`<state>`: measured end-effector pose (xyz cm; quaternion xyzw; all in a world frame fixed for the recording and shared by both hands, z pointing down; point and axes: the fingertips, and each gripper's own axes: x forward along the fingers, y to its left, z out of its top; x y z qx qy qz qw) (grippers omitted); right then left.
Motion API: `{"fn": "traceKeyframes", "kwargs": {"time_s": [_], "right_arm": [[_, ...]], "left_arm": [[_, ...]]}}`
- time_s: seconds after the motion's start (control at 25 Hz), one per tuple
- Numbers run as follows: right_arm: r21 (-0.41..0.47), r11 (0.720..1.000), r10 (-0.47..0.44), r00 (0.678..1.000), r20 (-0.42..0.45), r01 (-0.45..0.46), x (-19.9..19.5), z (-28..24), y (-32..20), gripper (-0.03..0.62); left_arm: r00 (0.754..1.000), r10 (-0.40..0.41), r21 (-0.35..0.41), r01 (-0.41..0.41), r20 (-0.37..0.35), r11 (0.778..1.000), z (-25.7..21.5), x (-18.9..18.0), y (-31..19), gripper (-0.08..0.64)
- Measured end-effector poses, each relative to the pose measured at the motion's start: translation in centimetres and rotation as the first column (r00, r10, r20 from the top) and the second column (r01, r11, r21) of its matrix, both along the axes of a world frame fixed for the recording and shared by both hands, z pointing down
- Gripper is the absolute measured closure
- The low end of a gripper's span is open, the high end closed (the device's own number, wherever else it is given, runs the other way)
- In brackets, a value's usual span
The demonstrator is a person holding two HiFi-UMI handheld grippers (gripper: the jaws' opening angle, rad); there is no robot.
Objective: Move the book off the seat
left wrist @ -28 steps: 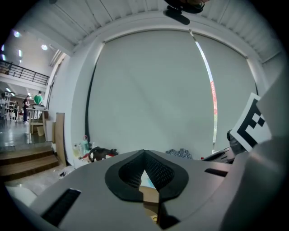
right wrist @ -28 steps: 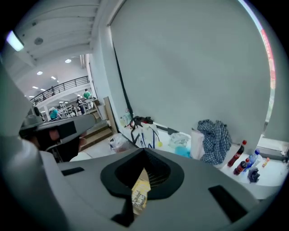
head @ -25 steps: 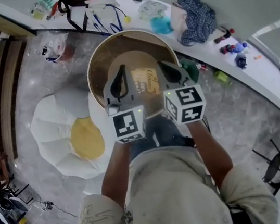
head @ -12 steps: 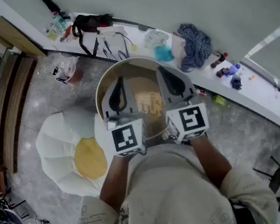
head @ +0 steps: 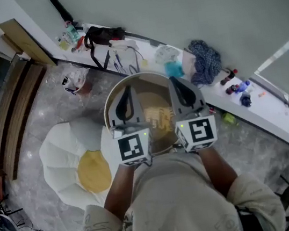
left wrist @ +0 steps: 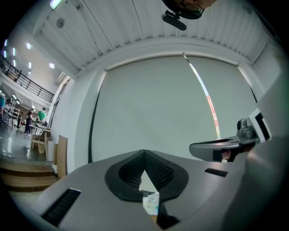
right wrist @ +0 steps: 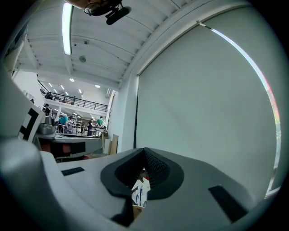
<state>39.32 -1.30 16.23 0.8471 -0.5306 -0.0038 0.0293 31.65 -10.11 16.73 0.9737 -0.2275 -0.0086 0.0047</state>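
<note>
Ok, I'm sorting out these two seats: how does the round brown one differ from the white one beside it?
The round brown seat has a plain circular rim; the white seat has a scalloped, petal-like edge. The brown seat carries a book; the white seat shows a yellow centre and no book. Both stand on the grey floor.
</note>
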Motion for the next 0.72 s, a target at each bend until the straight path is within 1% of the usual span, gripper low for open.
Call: {"fn": "traceKeyframes", "kwargs": {"time_s": [0.08,0.2,0.28,0.52,0.72], "right_arm": [[-0.001,1.000,0.000,1.000,-0.006,0.000,0.2,-0.1,-0.1,0.586],[0.003,1.000,-0.013,0.999,-0.044,0.014,0.3,-0.3,-0.4,0.586],[0.011,1.000,-0.020,0.998,-0.054,0.021,0.2,-0.5,-0.6,0.586],[0.022,0.999,-0.025,0.999,-0.042,0.026,-0.6,-0.6,-1.4,0.586],[0.018,1.000,-0.023,0.999,-0.040,0.024,-0.5,-0.6,-1.7,0.586]], "left_arm": [[1.000,-0.011,-0.002,0.011,0.001,1.000,0.0,-0.3,-0.3,0.558],[1.000,-0.027,-0.008,0.027,0.001,1.000,0.2,-0.7,-0.5,0.558],[0.999,-0.036,-0.011,0.036,0.002,0.999,0.2,-0.9,-0.7,0.558],[0.999,-0.046,-0.005,0.046,0.001,0.999,0.1,-1.3,-1.3,0.558],[0.999,-0.048,-0.007,0.048,-0.007,0.999,-0.1,-1.3,-1.6,0.558]]}}
